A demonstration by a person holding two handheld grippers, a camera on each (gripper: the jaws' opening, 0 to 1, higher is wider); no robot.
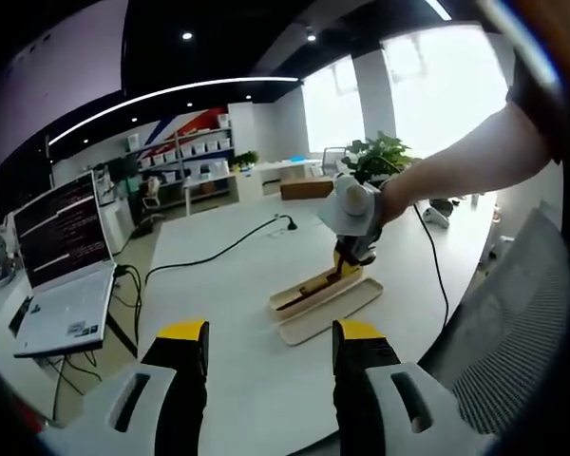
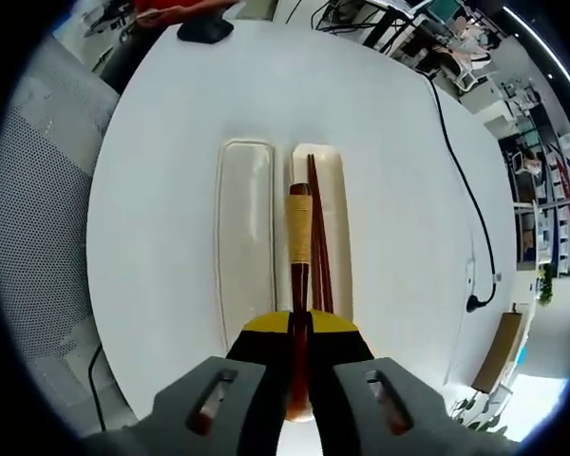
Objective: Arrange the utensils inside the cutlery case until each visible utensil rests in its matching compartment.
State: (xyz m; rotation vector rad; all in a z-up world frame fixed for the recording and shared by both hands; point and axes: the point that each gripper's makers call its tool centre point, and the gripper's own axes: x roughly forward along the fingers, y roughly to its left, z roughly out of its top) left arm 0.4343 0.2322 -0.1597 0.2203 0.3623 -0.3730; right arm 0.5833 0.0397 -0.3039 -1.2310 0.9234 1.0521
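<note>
The cutlery case lies open on the white table as two long cream halves: the lid (image 2: 245, 228) on the left and the base (image 2: 334, 204) on the right. Dark brown chopsticks (image 2: 316, 223) rest in the base. My right gripper (image 2: 299, 323) is shut on a dark wooden utensil with a tan wrapped band (image 2: 299, 233), held lengthwise just over the base beside the chopsticks. From the left gripper view, the right gripper (image 1: 345, 269) points down into the case (image 1: 328, 309). My left gripper (image 1: 271, 347) hangs open near the table's edge, nothing between its jaws.
An open laptop (image 1: 62, 256) sits at the table's far left. A black cable (image 1: 218, 252) runs across the table behind the case. A grey mesh chair (image 1: 522, 294) stands at the table's edge on the right. A person's arm (image 1: 456, 161) reaches in.
</note>
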